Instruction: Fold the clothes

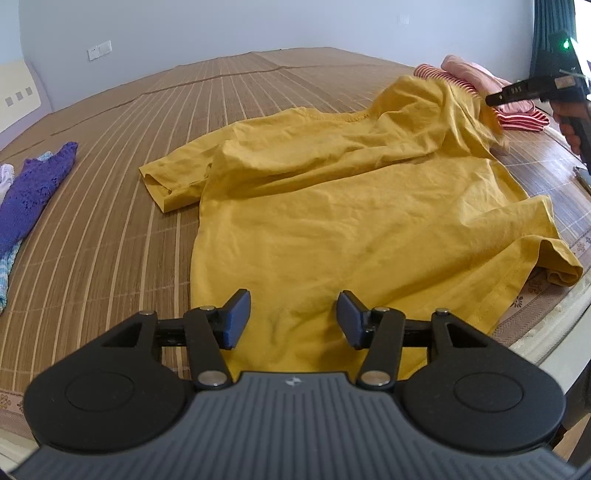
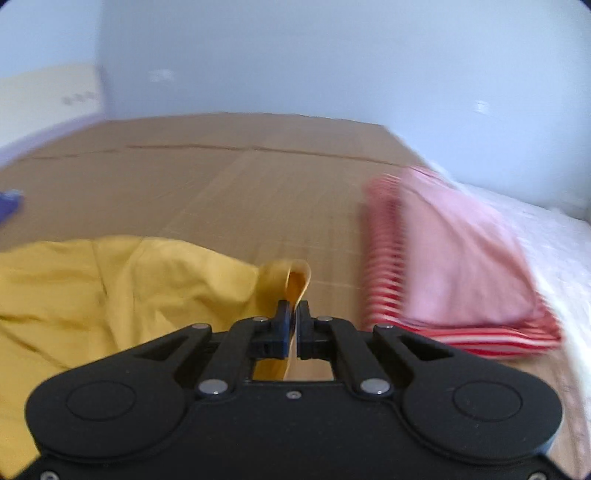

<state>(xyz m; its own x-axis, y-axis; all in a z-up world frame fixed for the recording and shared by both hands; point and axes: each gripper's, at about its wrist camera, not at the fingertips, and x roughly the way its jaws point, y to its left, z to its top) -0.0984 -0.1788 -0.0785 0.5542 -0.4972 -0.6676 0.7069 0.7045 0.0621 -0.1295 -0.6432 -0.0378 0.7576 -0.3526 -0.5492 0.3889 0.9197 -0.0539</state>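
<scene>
room: pale wall [image 1: 258,26] behind the bed, with a switch plate on it; dark curtain [image 1: 554,22] at the far right corner.
bed: covered by a brown slatted bamboo mat [image 1: 147,110] that carries all the clothes; a patterned border strip runs along its near edge.
yellow t-shirt [image 1: 351,206]: spread flat and wrinkled near the near edge of the bed, one short sleeve lying out toward the left edge, the other bunched toward the right edge; its far right corner is lifted off the mat.
folded stack: a pink garment [image 2: 458,254] lies on top of a red-and-white striped garment [image 2: 384,280], toward the far right corner of the bed, just beside the lifted part of the t-shirt.
purple knit garment [image 1: 33,184]: by the left edge of the bed, well apart from the t-shirt, with paler cloth beside it.
left tongs [image 1: 293,319]: jaws parted about halfway, hovering over the hem of the t-shirt at the near edge, with nothing pressed between them.
right tongs [image 2: 293,317]: jaws nearly closed, pinching a fold of the yellow t-shirt's edge that loops up ahead of them; the right wrist view is motion-blurred.
hand [image 1: 574,129]: grips the right tongs' handle at the right edge.
</scene>
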